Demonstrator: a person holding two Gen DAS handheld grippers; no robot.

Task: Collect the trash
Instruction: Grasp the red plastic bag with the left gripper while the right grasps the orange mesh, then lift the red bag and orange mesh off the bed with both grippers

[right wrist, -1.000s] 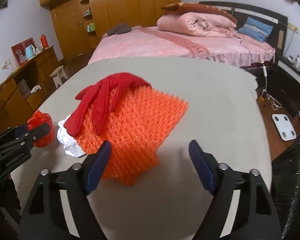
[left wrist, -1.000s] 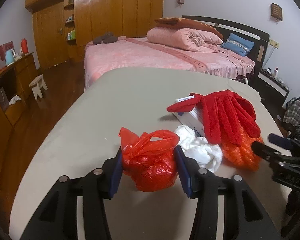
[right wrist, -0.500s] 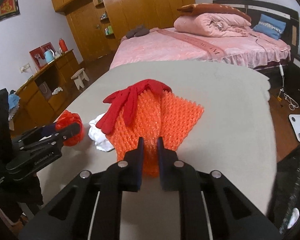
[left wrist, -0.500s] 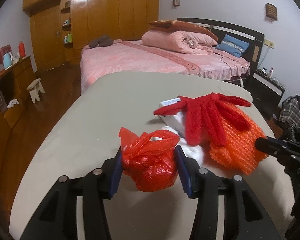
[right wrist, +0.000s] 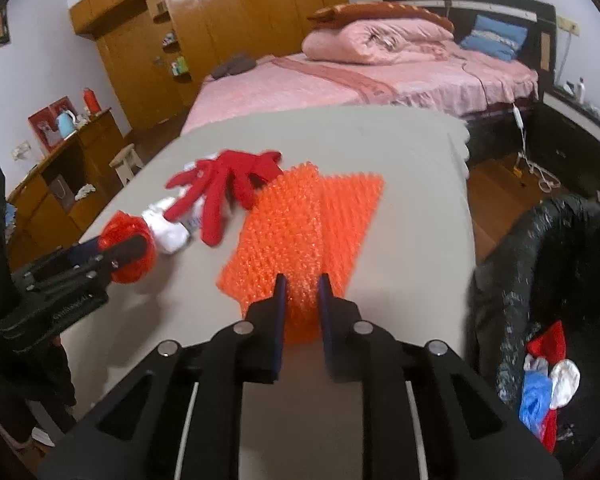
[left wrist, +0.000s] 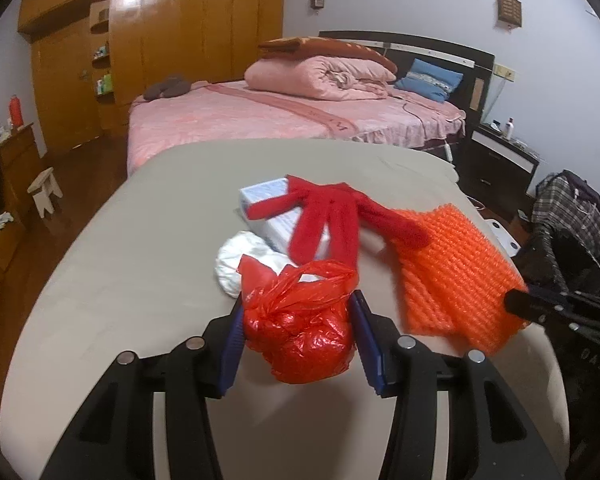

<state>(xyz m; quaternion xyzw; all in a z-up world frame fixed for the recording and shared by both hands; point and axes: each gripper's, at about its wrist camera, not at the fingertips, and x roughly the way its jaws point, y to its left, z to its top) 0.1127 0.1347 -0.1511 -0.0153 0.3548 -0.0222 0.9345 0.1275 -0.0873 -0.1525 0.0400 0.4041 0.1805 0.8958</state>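
Observation:
My left gripper is shut on a knotted red plastic bag and holds it over the grey table. My right gripper is shut on the near edge of an orange foam net sheet, which also shows in the left wrist view. A red glove lies over a white and blue box. A crumpled white tissue lies beside the box. The red bag also shows in the right wrist view.
A black-lined trash bin with some scraps inside stands off the table's right edge. A pink bed stands behind the table. A wooden sideboard and a small stool are to the left.
My right gripper went from open to shut on the orange sheet and drew it toward the table's right edge, out from under the glove. My left gripper kept hold of the red bag.

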